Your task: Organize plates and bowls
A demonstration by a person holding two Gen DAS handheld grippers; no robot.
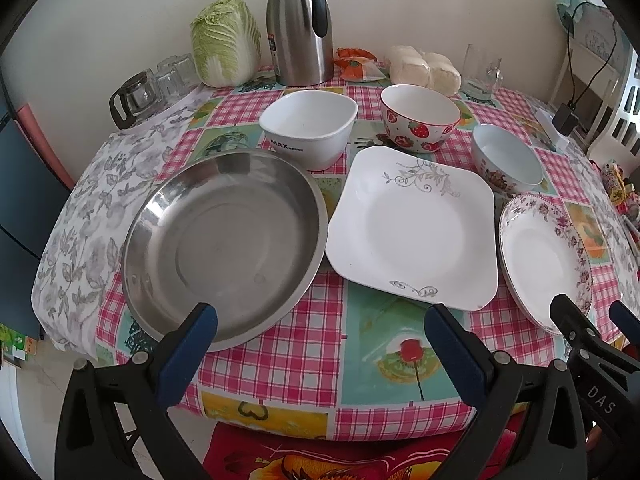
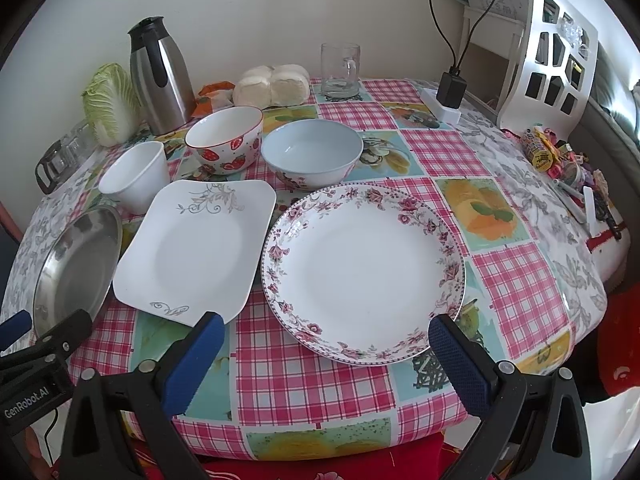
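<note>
Both tools hover over the near edge of the desk [image 1: 280, 364], which wears a pink-checked cloth. The left tool [image 1: 320, 328] has its jaws spread wide and holds nothing, and the right tool [image 2: 326, 338] is likewise agape and empty. Three plates lie in a front row: a stainless steel dish [image 1: 224, 244] at the left, a square white plate [image 1: 416, 228] in the middle, and a floral-rimmed round plate [image 2: 360, 268] at the right. Behind them stand a white squarish bowl [image 1: 308, 132], a strawberry bowl [image 1: 420, 118] and a pale blue bowl [image 2: 312, 156], each apart from the others. Further back sit a napa cabbage [image 1: 226, 42], a steel thermos jug [image 1: 300, 24], what look like steamed buns [image 2: 272, 84], and a glass mug [image 2: 340, 68].
</note>
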